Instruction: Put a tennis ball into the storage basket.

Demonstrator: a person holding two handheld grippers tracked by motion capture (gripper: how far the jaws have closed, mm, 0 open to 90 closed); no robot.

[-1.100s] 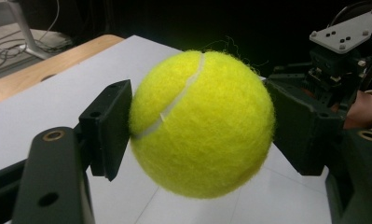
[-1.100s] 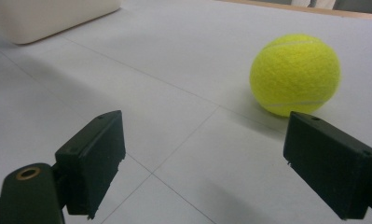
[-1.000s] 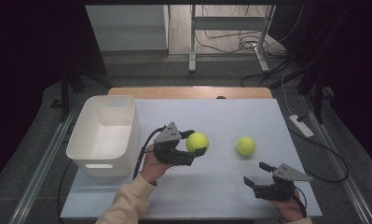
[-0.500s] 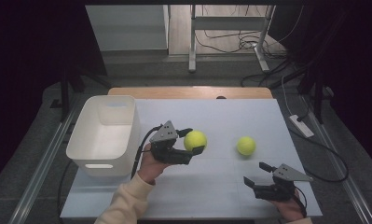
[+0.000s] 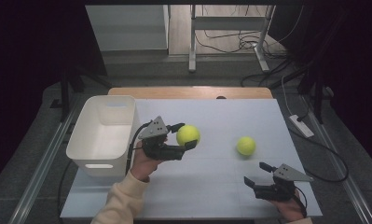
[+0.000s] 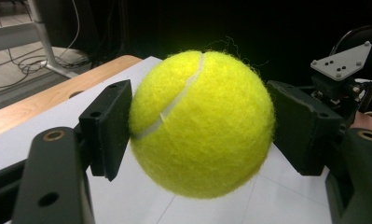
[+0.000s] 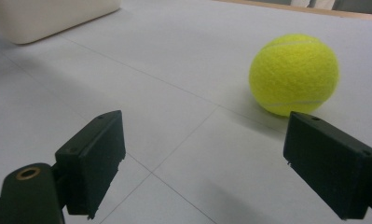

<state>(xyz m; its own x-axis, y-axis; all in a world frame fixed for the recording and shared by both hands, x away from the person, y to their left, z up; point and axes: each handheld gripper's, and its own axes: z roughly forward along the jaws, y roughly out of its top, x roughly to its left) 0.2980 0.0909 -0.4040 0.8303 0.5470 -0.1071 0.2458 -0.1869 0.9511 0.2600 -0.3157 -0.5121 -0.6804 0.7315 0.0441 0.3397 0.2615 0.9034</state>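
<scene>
Taking the white bin [image 5: 102,135] at the left of the tabletop [image 5: 211,186] as the landmark: the left tongs [image 5: 189,139] sit just to the right of the bin, pointing away from it toward the right side of the tabletop, and they are clamped on a held tennis ball [image 5: 188,135]. In the left gripper view the two black pads press on opposite flanks of that ball [image 6: 202,123], which hangs clear above the tabletop surface. Being round, the ball has no long axis of its own; its white seam runs as a curved line from the upper middle down toward the left pad. A second tennis ball [image 5: 245,146] lies on the tabletop farther right of the bin, well apart from the held one, with nothing touching it. The right tongs [image 5: 259,174] rest low at the near right part of the tabletop, far from the bin, spread wide with nothing between them; in the right gripper view the loose ball [image 7: 293,74] lies ahead, beyond the right-hand jaw. By count: two tennis balls, one bin with nothing visible inside it, and two sets of tongs, each in one of the person's hands.
</scene>
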